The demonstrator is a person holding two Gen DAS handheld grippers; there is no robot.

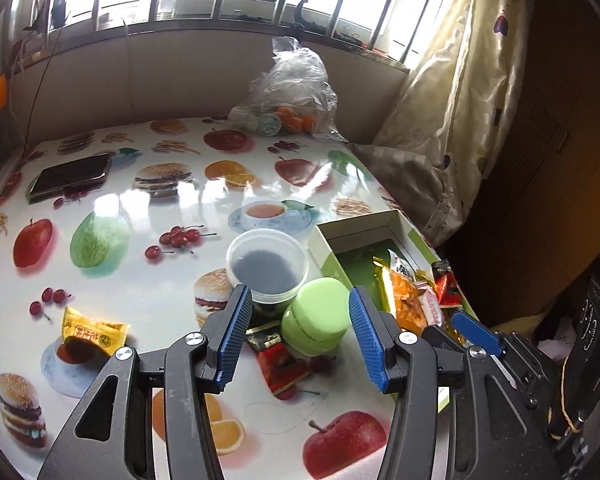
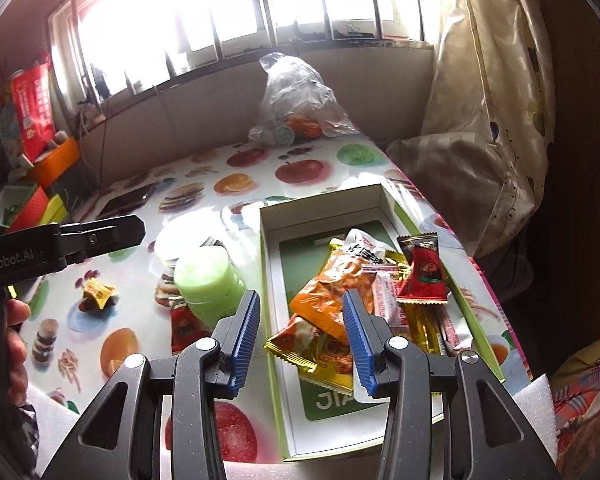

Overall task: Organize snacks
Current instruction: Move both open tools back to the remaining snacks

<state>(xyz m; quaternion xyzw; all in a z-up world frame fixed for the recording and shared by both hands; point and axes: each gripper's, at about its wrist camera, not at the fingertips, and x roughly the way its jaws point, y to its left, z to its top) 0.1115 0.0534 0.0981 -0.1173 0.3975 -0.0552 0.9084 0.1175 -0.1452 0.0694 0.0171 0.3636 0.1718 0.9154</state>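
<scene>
My left gripper (image 1: 298,300) hangs open above the table, its blue pads on either side of a green round jar (image 1: 318,316) without touching it. A red packet (image 1: 280,360) lies partly under the jar, and a yellow packet (image 1: 92,330) lies to the left. My right gripper (image 2: 300,300) is open and empty over the open white-and-green box (image 2: 268,280). Inside the box lie an orange packet (image 2: 332,288), a red packet (image 2: 424,276) and a gold packet (image 2: 320,356). The green jar (image 2: 208,280) stands just left of the box.
A clear plastic tub (image 1: 266,264) stands behind the jar. A phone (image 1: 72,176) lies far left, and a plastic bag of oranges (image 1: 292,96) sits at the back by the wall. The curtain (image 1: 460,100) hangs past the table's right edge. A person's hand (image 2: 16,340) shows at the left.
</scene>
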